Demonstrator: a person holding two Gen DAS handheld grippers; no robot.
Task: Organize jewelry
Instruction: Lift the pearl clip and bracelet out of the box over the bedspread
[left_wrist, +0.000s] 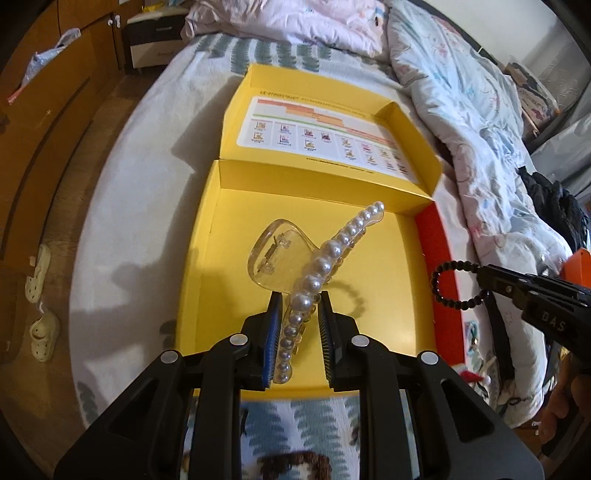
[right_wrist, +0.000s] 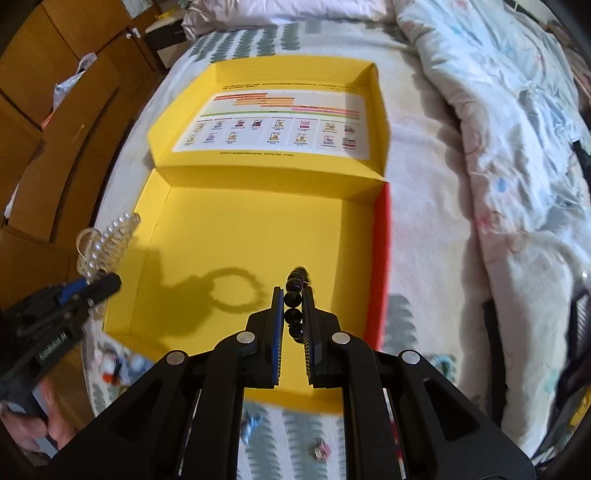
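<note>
My left gripper (left_wrist: 298, 301) is shut on a clear hair claw clip (left_wrist: 275, 254) edged with a row of pearls, held above the open yellow box (left_wrist: 388, 295) on the bed. In the right wrist view the same clip (right_wrist: 107, 240) hangs at the far left, over the box's left wall, in the left gripper (right_wrist: 105, 284). My right gripper (right_wrist: 294, 295) is shut on a black bead bracelet (right_wrist: 295, 284), which casts a ring-shaped shadow on the yellow box (right_wrist: 229, 236) floor. The left wrist view shows that bracelet (left_wrist: 441, 284) dangling from the right gripper (left_wrist: 484, 277) over the box's red right wall.
The box lid (left_wrist: 314, 133) lies flat behind the tray, a printed chart inside it. A crumpled quilt (left_wrist: 480, 129) fills the bed's right side. Small loose items (right_wrist: 321, 452) lie on the blanket near the box's front edge. Wooden cabinets (left_wrist: 55, 92) and slippers (left_wrist: 38, 266) are at left.
</note>
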